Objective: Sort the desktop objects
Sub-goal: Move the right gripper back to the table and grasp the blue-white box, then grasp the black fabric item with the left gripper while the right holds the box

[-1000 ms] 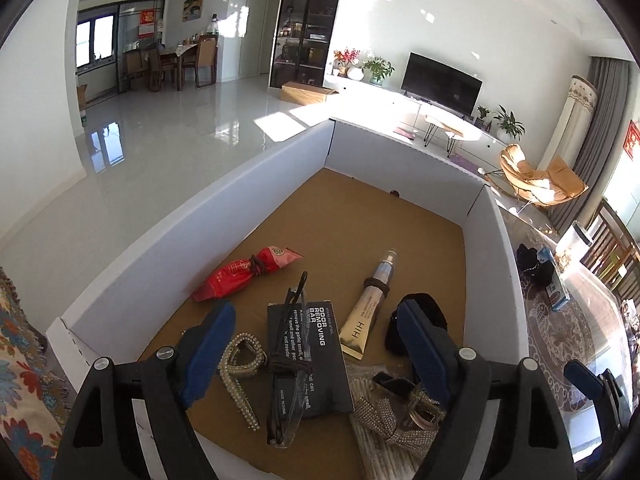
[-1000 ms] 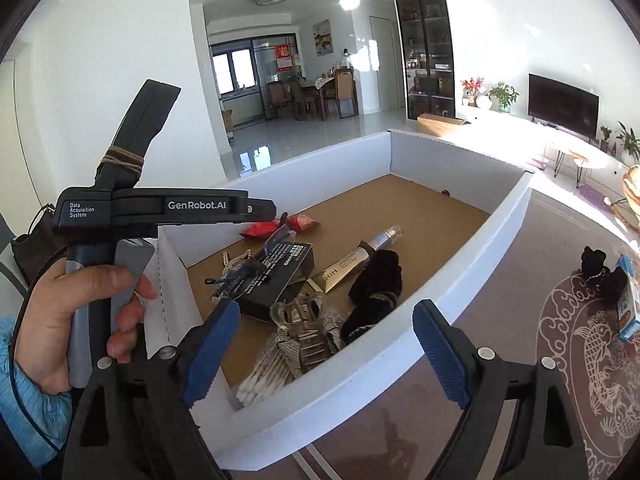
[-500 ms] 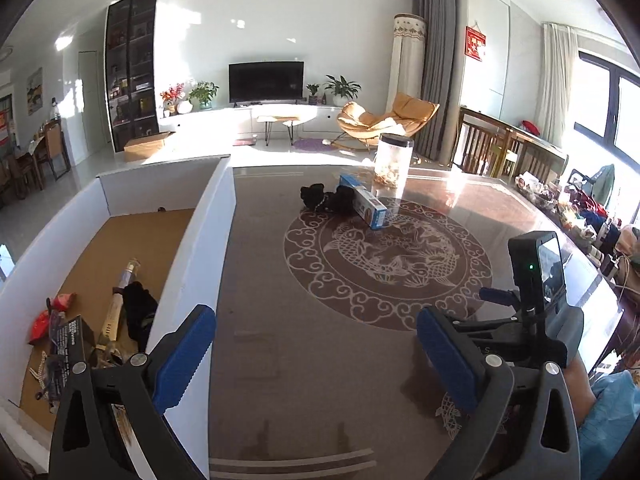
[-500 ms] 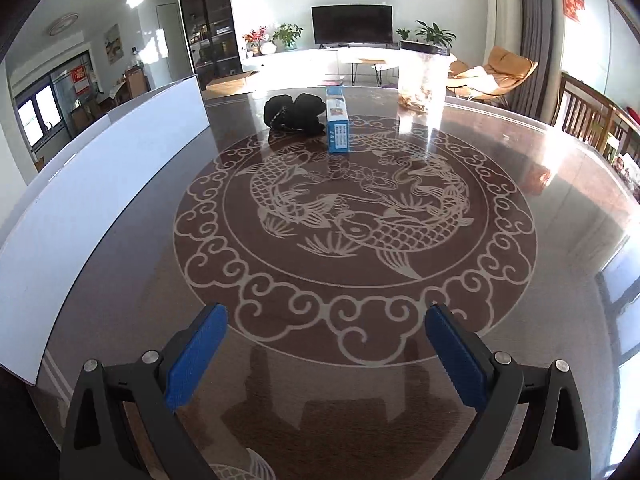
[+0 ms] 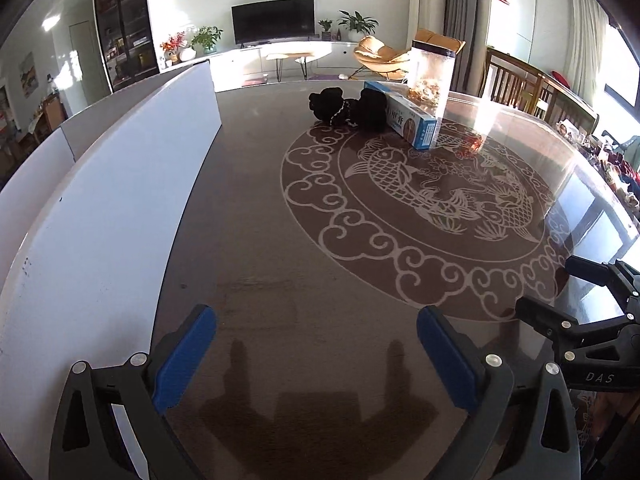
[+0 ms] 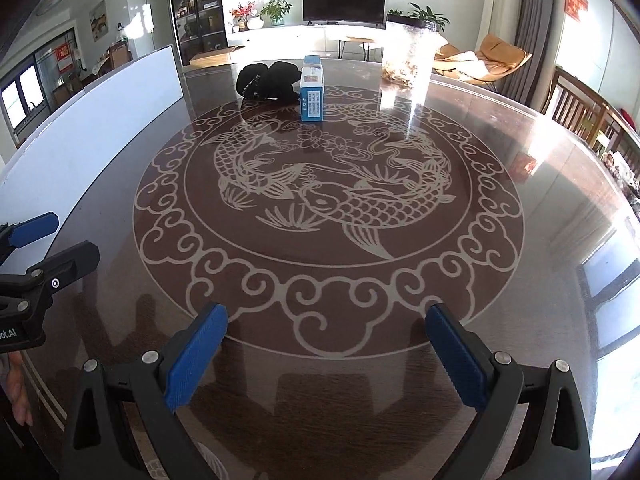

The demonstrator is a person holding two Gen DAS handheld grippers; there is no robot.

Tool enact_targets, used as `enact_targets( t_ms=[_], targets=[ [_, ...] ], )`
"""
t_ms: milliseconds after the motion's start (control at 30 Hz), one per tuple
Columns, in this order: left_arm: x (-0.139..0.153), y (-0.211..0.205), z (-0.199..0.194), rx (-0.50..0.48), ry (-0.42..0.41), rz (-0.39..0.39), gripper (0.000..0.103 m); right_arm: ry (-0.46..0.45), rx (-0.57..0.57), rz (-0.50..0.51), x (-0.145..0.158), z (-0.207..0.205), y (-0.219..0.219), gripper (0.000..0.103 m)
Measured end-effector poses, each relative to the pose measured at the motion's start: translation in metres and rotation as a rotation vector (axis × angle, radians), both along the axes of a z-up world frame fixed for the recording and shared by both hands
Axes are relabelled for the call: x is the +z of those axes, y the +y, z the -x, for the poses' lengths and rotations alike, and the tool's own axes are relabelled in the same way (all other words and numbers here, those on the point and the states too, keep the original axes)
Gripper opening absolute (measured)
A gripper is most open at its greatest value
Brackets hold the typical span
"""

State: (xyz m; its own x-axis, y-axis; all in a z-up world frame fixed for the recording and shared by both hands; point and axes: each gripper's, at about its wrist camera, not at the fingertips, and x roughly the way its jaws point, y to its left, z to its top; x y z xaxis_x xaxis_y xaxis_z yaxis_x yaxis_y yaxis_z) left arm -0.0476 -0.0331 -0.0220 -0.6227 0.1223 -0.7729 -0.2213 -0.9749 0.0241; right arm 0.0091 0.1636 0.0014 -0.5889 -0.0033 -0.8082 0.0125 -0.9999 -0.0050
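The white-walled box [image 5: 100, 208], looked into a second ago, is now seen only from outside at the left, its contents hidden. One dark table [image 6: 520, 208] with a fish pattern is viewed. At its far side one clear jar [image 5: 430, 76], one black cloth bundle [image 5: 348, 110] and one blue carton [image 6: 312, 92] are grouped. Left gripper [image 5: 316, 344] and right gripper [image 6: 326, 344] are held wide apart, empty, over the near table.

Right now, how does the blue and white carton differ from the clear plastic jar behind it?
The blue and white carton lies flat and long on the dark patterned table; the clear plastic jar stands upright and taller. The carton is opaque and printed; the jar shows its contents. The carton touches a black fabric bundle; the jar stands apart. Both remain unsorted.
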Motion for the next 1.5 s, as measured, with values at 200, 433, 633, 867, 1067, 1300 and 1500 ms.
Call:
enact_targets(
  t_ms=[200, 433, 633, 867, 1067, 1300, 1500],
  targets=[
    [-0.006, -0.010, 0.005, 0.027, -0.038, -0.051, 0.102, -0.010, 0.024, -0.001, -0.002, 0.013, -0.004, 0.102],
    [-0.010, -0.015, 0.006, 0.045, -0.066, -0.075, 0.102, -0.016, 0.091, -0.004, -0.004, 0.088, -0.014, 0.103],
    [-0.012, -0.006, 0.009, 0.043, -0.074, -0.016, 0.102, -0.016, 0.066, -0.004, -0.006, 0.163, -0.015, 0.103],
    [-0.010, -0.009, 0.008, 0.043, -0.072, -0.031, 0.102, -0.001, 0.066, -0.003, -0.004, 0.218, -0.014, 0.091],
    [-0.010, -0.006, 0.008, 0.040, -0.077, -0.007, 0.103, 0.052, 0.110, -0.006, 0.003, 0.226, -0.015, 0.023],
    [-0.010, -0.005, 0.008, 0.035, -0.080, -0.001, 0.103, 0.052, 0.091, 0.012, 0.002, 0.182, 0.022, 0.023],
    [-0.011, 0.001, 0.020, 0.103, -0.088, -0.006, 0.103, 0.051, 0.070, -0.013, 0.001, 0.095, 0.076, 0.024]
  ],
)
